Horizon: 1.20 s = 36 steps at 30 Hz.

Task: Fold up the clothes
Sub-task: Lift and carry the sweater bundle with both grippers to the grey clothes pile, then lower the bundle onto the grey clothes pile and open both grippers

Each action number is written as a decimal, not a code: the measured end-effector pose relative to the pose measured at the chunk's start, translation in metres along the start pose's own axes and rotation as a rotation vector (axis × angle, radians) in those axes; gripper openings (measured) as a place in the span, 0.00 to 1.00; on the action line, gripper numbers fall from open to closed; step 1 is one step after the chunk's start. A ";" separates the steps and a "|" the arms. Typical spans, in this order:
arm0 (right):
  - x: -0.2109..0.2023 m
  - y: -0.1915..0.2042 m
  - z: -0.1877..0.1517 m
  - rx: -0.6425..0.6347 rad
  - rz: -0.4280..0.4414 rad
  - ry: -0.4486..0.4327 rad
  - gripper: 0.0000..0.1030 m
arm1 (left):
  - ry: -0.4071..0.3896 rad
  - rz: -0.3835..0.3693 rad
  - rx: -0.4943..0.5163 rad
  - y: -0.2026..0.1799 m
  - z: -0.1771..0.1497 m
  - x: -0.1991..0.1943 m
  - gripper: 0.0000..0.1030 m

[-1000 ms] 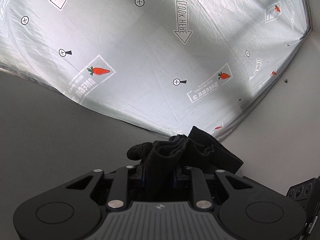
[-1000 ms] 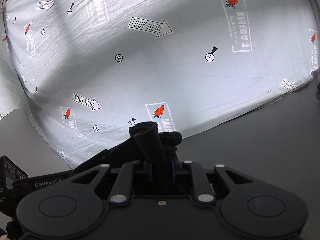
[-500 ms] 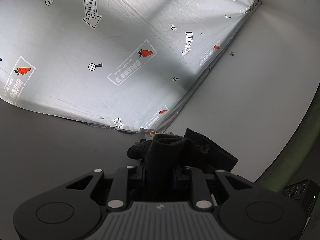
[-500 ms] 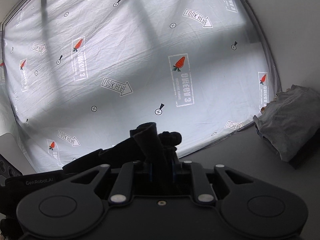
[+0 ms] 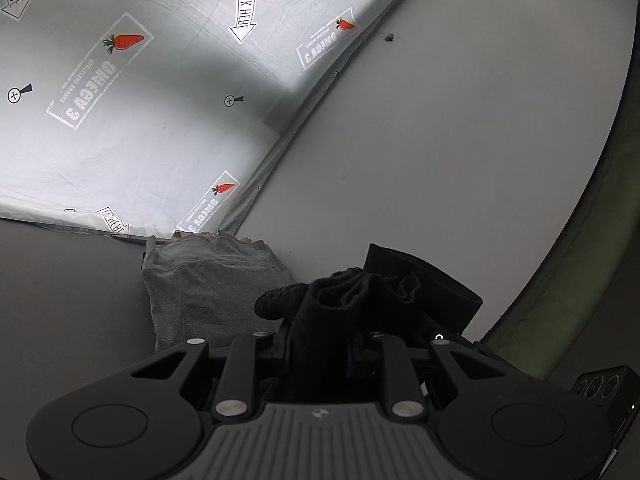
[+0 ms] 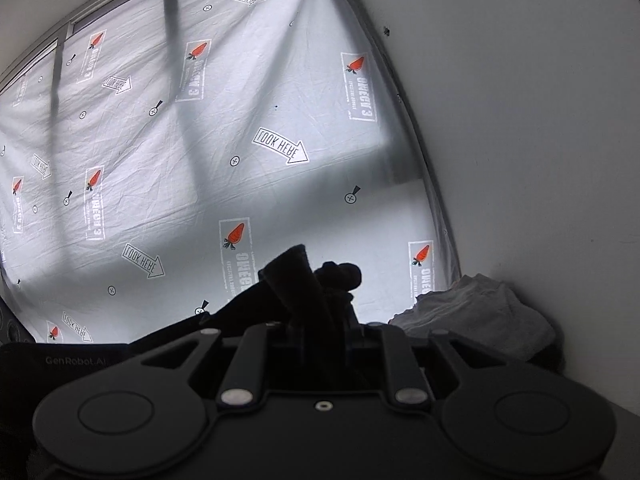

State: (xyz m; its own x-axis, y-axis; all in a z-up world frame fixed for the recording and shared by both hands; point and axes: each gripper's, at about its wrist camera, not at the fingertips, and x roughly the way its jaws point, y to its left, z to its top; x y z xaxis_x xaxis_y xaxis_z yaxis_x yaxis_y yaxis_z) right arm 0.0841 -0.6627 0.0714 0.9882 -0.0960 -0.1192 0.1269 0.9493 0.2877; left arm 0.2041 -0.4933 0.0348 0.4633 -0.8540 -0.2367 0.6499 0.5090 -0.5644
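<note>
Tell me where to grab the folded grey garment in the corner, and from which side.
Grip the grey garment at its near folded edge, coming in low from the open table side. Its far end sits against the printed sheet and the wall, which would likely block a tool there. Both tools already hold the black garment.

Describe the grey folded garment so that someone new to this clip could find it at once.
Start at the white printed curtain with carrots and arrows, and follow it down to its bottom corner where it meets the bare wall. The grey folded garment lies right there in that corner. It is pale grey and lying free, whereas the black garment is pinched in both tongs.
</note>
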 end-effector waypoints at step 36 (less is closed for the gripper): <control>0.490 -0.245 0.001 -0.283 -0.129 0.343 0.31 | -0.021 0.538 0.004 0.196 0.095 0.429 0.71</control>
State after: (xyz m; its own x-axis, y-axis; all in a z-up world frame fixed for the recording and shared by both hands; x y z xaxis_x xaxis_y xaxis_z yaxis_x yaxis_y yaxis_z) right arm 0.5371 -0.9424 -0.0561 0.8745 -0.1598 -0.4580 0.1719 0.9850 -0.0156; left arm 0.5872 -0.7493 -0.1019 0.7433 -0.4704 -0.4756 0.3198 0.8743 -0.3651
